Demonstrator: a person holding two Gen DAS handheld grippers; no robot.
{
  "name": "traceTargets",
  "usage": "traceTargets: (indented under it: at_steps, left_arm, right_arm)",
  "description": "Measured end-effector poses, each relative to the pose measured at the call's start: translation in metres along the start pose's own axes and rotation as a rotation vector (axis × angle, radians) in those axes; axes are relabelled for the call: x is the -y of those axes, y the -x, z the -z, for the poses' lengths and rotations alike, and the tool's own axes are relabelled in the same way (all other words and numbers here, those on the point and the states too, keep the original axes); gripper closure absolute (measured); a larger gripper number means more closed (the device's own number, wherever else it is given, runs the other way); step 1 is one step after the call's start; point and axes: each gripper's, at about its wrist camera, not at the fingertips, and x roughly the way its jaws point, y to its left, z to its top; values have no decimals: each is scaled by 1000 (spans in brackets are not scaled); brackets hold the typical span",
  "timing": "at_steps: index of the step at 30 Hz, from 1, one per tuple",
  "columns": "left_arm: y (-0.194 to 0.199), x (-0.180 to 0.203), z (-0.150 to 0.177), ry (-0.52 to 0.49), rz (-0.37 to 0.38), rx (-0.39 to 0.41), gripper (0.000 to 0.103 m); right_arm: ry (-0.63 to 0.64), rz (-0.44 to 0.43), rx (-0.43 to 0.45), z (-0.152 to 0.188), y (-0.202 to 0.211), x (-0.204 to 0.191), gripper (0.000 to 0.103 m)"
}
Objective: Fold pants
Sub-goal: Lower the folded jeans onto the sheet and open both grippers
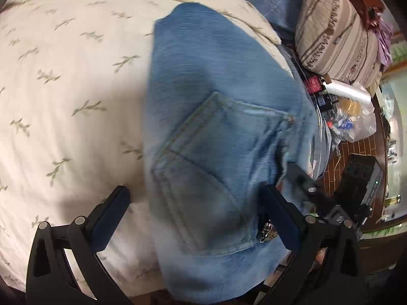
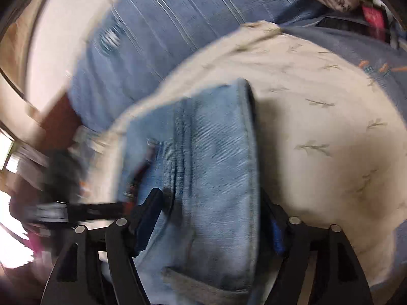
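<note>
Two wrist views. Left wrist: the folded light-blue denim pants (image 1: 216,137) lie on the cream leaf-print bedspread (image 1: 66,84) near its right edge, long axis running straight ahead; the left gripper (image 1: 198,203) gapes wide, holding nothing. Right wrist: the right gripper (image 2: 211,203) straddles the pants (image 2: 208,167), grip unclear
</note>
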Motion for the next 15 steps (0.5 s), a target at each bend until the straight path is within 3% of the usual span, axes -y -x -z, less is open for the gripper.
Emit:
traceTargets:
  at_steps: [3, 6, 10, 15]
  left_arm:
    - [8, 11, 3, -42, 7, 13, 31]
    - [18, 20, 7, -106, -31, 47, 48]
    - [35, 3, 2, -83, -18, 68, 53]
    - [85, -38, -14, -13, -75, 204, 53]
  right_arm:
    - [94, 59, 19, 2, 10, -29, 60]
    - [163, 120, 27, 3, 17, -52, 67]
    - [174, 96, 28, -7, 14, -79, 68]
    - [234, -28, 9, -30, -15, -139, 68]
